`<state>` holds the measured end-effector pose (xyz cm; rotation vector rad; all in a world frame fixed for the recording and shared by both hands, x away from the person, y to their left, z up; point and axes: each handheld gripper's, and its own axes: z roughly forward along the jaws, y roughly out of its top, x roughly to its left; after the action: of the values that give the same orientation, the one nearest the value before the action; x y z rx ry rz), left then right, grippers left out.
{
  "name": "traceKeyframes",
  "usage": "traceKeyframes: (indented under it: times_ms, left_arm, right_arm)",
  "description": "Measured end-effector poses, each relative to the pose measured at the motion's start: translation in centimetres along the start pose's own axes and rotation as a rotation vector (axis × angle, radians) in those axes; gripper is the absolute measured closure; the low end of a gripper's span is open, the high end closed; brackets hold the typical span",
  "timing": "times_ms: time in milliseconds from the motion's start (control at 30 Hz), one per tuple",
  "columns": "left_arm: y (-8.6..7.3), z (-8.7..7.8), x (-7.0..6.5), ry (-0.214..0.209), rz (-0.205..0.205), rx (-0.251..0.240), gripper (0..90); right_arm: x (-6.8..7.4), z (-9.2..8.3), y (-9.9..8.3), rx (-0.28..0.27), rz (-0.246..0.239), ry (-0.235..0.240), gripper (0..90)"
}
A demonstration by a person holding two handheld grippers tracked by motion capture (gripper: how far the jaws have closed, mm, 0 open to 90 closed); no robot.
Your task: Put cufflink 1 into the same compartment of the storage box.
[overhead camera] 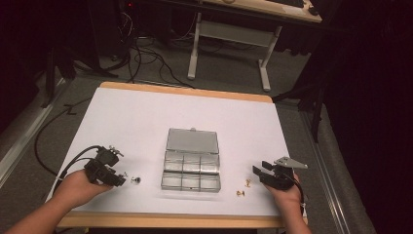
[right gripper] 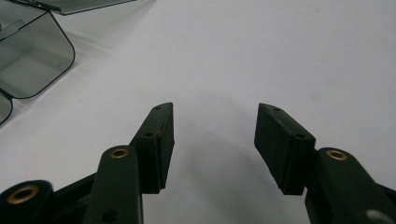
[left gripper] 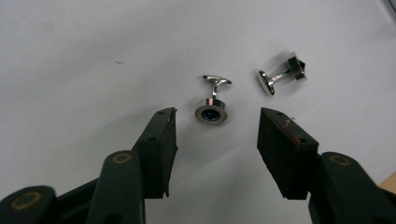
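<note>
A round silver cufflink with a dark blue face [left gripper: 212,112] lies on the white table, just between the tips of my left gripper [left gripper: 215,122]. The jaws stand open and neither pad touches it. A second silver cufflink [left gripper: 280,77] lies a little beyond, to the right. From above, my left gripper [overhead camera: 120,181] sits at the front left with the round cufflink [overhead camera: 137,180] just beside its tips. My right gripper [overhead camera: 258,171] rests at the front right, open, with nothing between its jaws [right gripper: 214,112]. Two small gold-coloured cufflinks [overhead camera: 244,188] lie to its left.
A clear plastic compartment box [overhead camera: 191,168] stands in the middle of the table with its lid open toward the far side; its corner [right gripper: 28,60] lies left of my right gripper. The white sheet [overhead camera: 146,117] covers the wooden table. Cables and a desk frame stand beyond.
</note>
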<state>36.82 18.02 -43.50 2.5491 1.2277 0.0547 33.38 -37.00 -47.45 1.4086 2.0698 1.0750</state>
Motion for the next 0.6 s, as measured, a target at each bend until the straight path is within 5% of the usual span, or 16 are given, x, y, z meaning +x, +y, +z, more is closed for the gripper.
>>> traceKeyframes:
  times_ms: [600]
  left_arm:
    - [1.7, 1.4, -0.5, 0.036, 0.056, 0.072, 64.2]
  right_arm:
    - [-0.4, -0.4, -0.1, -0.009, -0.009, -0.02, 48.1]
